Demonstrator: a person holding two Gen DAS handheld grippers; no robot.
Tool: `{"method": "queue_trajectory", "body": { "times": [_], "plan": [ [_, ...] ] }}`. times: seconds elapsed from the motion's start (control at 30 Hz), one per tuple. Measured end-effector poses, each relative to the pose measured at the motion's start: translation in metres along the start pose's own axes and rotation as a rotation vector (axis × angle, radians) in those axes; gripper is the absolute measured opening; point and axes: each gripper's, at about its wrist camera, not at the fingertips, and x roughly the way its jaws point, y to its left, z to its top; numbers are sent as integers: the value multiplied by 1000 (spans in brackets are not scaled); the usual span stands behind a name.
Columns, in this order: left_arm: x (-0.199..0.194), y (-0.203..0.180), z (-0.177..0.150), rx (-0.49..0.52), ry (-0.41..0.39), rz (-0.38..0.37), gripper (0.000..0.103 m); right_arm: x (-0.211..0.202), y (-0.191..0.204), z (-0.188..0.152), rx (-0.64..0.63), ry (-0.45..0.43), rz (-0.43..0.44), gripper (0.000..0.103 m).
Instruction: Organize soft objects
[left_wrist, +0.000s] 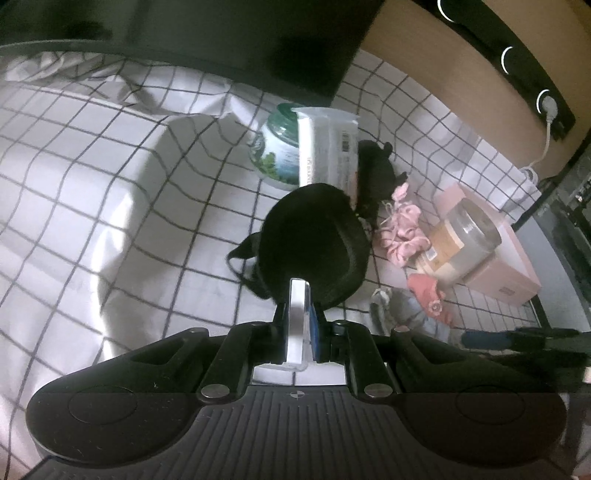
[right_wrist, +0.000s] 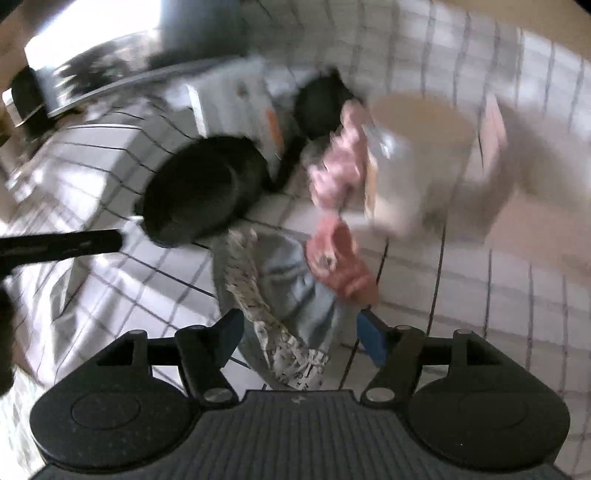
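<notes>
A white cloth (left_wrist: 110, 184) with black grid lines carries black padding (left_wrist: 314, 243) and pink scrunchies (left_wrist: 402, 232).

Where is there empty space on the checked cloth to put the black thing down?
The wide bare stretch of checked cloth left of the black pouch and green jar is free. It is crowded on the right: pink scrunchies, clear jar, pink box, red toy and grey clothes.

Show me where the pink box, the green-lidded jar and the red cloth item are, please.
pink box (left_wrist: 515, 266): left wrist view, its top face.
green-lidded jar (left_wrist: 275, 147): left wrist view, its side wall.
red cloth item (right_wrist: 340, 262): right wrist view, its middle.
</notes>
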Motion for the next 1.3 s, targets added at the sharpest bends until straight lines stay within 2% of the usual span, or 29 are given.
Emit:
{"method": "queue_trajectory", "body": {
  "times": [0.1,0.23,0.33,0.47,0.57,0.63,0.83,1.03,1.17,1.23,1.3],
  "plan": [
    [-4,7,-2,-16,3,8,14,18,13,2,-58,-16,-73,68],
    [-5,11,-1,-20,3,11,14,32,52,-4,-279,-65,-113,63],
    [-4,10,0,-19,4,8,14,28,70,-13,-384,-55,-73,61],
    [-1,4,4,-5,-16,-20,14,13,59,-31,-452,-42,-54,61],
    [2,-4,5,19,-34,-37,14,3,42,-38,-466,-43,-150,61],
    [4,-10,5,32,-41,-49,14,-3,29,-35,-436,-33,-203,61],
    [7,-18,4,41,-52,-90,14,-32,-4,-5,-98,-67,-60,68],
    [3,-12,0,36,-43,-112,14,1,-10,15,172,-63,-71,68],
    [-7,-1,-1,36,-49,-93,14,26,4,19,191,-47,-70,68],
    [-11,7,-1,30,-51,-76,14,38,14,21,165,-23,-72,68],
    [-13,15,1,20,-52,-58,14,46,21,20,125,-36,-102,69]
  ]
}}
